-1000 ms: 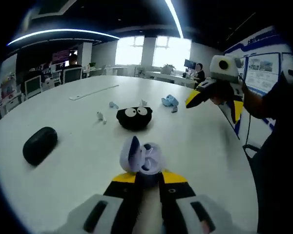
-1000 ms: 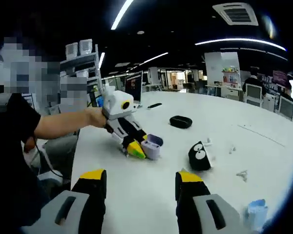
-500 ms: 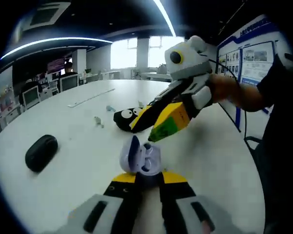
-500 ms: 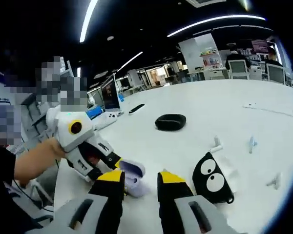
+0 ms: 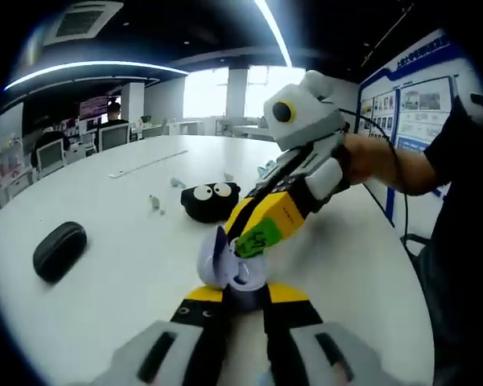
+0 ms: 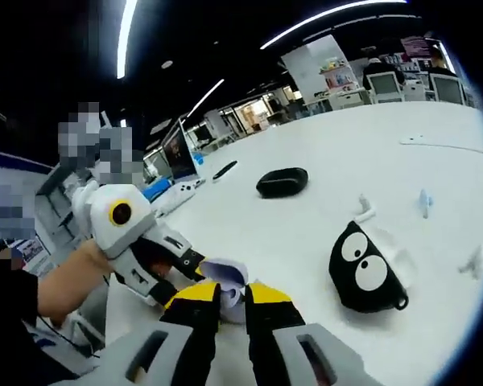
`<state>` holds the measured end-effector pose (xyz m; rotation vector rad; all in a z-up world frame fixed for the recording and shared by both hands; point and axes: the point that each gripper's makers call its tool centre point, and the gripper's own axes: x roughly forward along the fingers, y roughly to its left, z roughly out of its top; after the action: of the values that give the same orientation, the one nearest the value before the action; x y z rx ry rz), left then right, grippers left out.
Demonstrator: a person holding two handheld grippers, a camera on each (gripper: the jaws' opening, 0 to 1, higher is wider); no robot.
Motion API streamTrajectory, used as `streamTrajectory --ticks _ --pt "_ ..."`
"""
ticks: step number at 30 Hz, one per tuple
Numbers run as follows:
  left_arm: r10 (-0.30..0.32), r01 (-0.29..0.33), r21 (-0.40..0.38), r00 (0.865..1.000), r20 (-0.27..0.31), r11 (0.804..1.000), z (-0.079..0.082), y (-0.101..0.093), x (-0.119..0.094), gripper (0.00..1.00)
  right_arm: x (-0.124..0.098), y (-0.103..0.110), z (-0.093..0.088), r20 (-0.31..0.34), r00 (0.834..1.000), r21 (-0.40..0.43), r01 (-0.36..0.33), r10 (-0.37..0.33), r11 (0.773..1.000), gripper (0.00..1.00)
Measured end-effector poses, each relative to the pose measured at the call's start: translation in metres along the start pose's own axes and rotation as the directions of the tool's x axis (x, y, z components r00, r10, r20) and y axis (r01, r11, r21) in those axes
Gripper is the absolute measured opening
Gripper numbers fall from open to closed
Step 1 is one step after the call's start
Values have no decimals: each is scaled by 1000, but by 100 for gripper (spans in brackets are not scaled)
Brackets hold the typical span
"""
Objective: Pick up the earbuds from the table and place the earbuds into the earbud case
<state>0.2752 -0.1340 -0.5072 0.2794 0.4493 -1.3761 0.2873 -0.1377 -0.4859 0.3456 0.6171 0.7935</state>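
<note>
Earbud case (image 5: pixel 232 264) sits open on the table (image 5: pixel 121 265), pinched by my left gripper (image 5: pixel 243 299), and my nearly closed right gripper (image 6: pixel 233 296) could knock it over if I push hard.

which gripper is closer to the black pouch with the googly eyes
Right, by a small margin. The right gripper has its tips at the open earbud case, just in front of the black pouch. The left gripper clamps the case from the near side, further from the pouch.

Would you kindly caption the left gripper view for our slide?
Left gripper holds the open lilac earbud case while the right gripper reaches into it.
</note>
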Motion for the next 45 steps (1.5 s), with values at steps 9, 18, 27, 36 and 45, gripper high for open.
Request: streamTrajectory --ticks 9,18,27,36,45 --pt "-40 40 42 999 -1 998 18 -31 14 19 -38 5 -8 44 998 33 33 -34 999 12" --pt "-98 97 65 995 11 993 30 -68 40 19 -83 3 -26 78 992 60 94 -99 994 12" --pt "-165 163 80 986 23 983 24 -96 46 19 -102 10 -51 120 982 113 134 -147 985 12" --pt "-167 164 86 985 31 983 18 -99 51 19 -102 8 -56 132 977 104 155 -168 983 12" --pt "-168 163 54 982 91 985 18 -101 48 19 -99 11 -57 111 982 17 153 -154 988 24"
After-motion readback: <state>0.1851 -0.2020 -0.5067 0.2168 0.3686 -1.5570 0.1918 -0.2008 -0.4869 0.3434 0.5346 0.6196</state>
